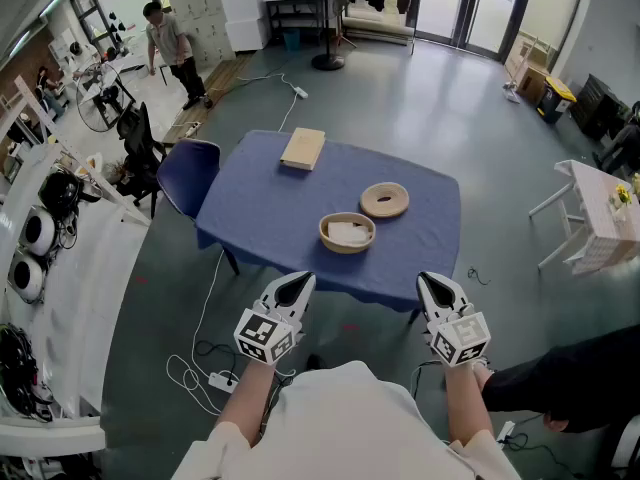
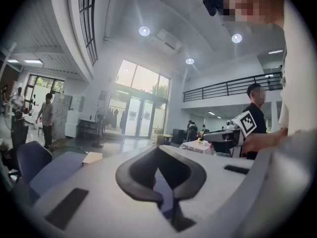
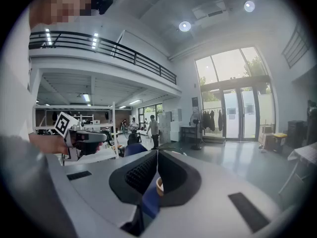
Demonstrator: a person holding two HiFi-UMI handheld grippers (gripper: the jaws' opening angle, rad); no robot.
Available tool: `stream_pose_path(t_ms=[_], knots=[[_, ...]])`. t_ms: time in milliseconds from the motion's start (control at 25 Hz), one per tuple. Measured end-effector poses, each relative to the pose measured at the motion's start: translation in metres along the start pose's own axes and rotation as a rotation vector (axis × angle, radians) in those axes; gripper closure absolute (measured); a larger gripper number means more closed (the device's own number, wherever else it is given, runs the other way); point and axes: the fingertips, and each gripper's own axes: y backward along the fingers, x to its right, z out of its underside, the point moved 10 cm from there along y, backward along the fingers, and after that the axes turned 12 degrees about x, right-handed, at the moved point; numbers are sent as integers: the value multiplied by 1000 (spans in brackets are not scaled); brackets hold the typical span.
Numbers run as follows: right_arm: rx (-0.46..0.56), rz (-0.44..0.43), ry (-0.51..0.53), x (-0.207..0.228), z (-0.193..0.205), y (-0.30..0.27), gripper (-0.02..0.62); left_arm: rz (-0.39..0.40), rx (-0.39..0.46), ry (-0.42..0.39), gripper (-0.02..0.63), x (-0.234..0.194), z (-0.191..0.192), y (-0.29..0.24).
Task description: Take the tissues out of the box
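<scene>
Setup check, no contact with anything yet. Left tool [image 1: 298, 284] closed tip to tip, nothing between the jaws; right tool [image 1: 433, 284] likewise closed and empty. Both held roughly level in front of the body, well short of the blue tabletop [image 1: 260, 208]. Task item taken to be the round wooden box [image 1: 323, 231] toward the tabletop's near edge, open-topped, with white tissues [image 1: 348, 233] lying inside; round lid [image 1: 400, 200] just beside it, on the far right side. Flat tan carton [image 1: 302, 149] at the far edge, well apart; could not tell whether also a tissue box. Judged stage: approach not begun. Risks from here: pushing the tissues down or shoving the box, from reaching in with jaws closed; catching the wooden rim and lifting the whole box, from too wide a pinch; dragging or tipping the light box toward the near edge, from pulling with one tool and no hold on the box; bringing out a single sheet only, from a shallow pinch. Loose cables [image 1: 200, 368] on the floor short of the tabletop: trip hazard on stepping in.
</scene>
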Motion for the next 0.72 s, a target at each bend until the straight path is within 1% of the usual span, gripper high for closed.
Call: stream_pose_path(t_ms=[440,720], knots=[[-2,-15,8,-8,3,-4,561,3,-7,8,601,-3,2,3],[0,6,3,-17,5,-14,561,8,-10,8,601,-13,5,6]])
